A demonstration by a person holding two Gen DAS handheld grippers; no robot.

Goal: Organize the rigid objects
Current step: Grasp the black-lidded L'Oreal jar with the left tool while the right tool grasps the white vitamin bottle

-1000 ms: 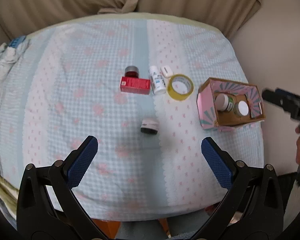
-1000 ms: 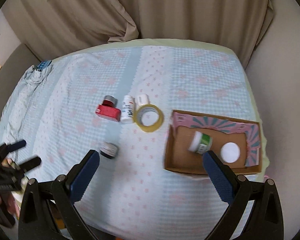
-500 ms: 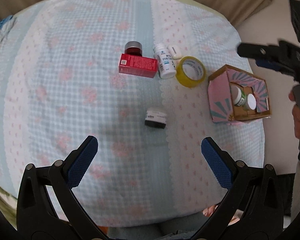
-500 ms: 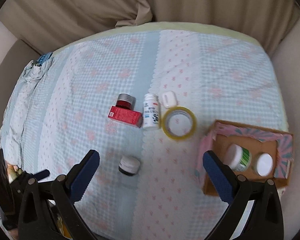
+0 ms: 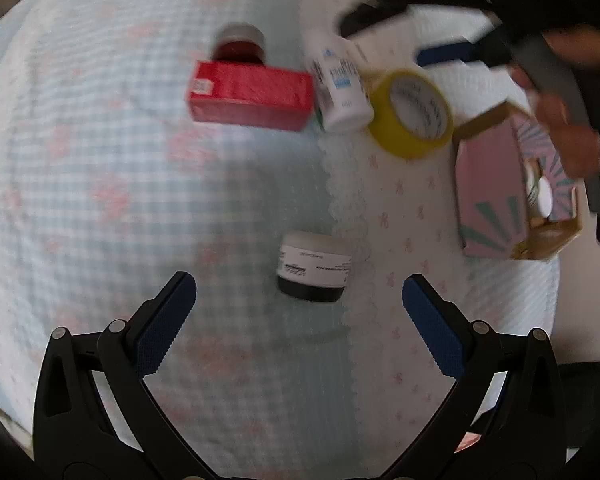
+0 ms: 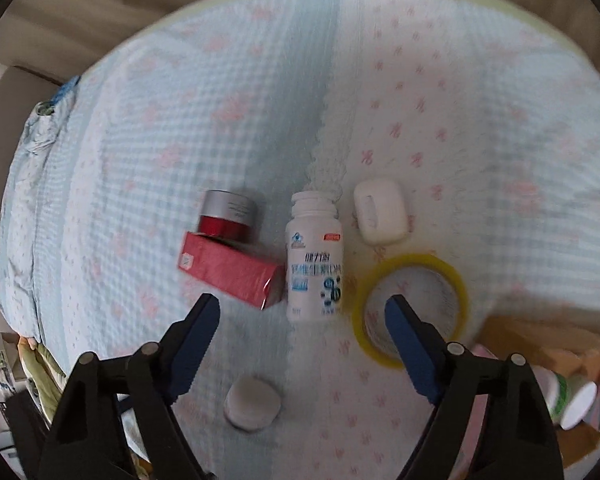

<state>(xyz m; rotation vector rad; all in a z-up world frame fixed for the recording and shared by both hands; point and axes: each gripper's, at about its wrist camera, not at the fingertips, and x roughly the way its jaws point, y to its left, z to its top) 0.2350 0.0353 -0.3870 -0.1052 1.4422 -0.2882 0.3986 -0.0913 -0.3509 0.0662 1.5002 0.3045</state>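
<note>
Right gripper (image 6: 302, 312): jaws closing, nothing pinched yet. The white bottle (image 6: 314, 258) lies on its side just ahead of the gap, long axis running away from the gripper, so the jaws would meet it across its width. My read: that's the pick target.

Left of the bottle, almost touching it: red box (image 6: 230, 274), with the red jar (image 6: 228, 216) tucked against its far edge. Right of the bottle: yellow tape roll (image 6: 412, 308) lying flat, the right finger overlapping its ring in view. Beyond the tape: small white case (image 6: 380, 216). That cluster is tight, so there's a risk a finger nudges the box or the tape on the way in.

Below the jaws, near the gripper body: white-lidded jar (image 6: 253, 402), standing alone.

Far right, at the bed edge: cardboard box (image 6: 540, 340), holding two white-capped containers (image 6: 568, 394). Looks like the drop bin, hence the sort is partly done.

Left gripper (image 5: 300, 300): spread wide, empty. The same white-lidded jar (image 5: 314, 266) sits just ahead of the gap, well clear of both pads; likely its target.

All of it rests on the checked bedspread (image 6: 180, 120). Both views are motion-blurred.
</note>
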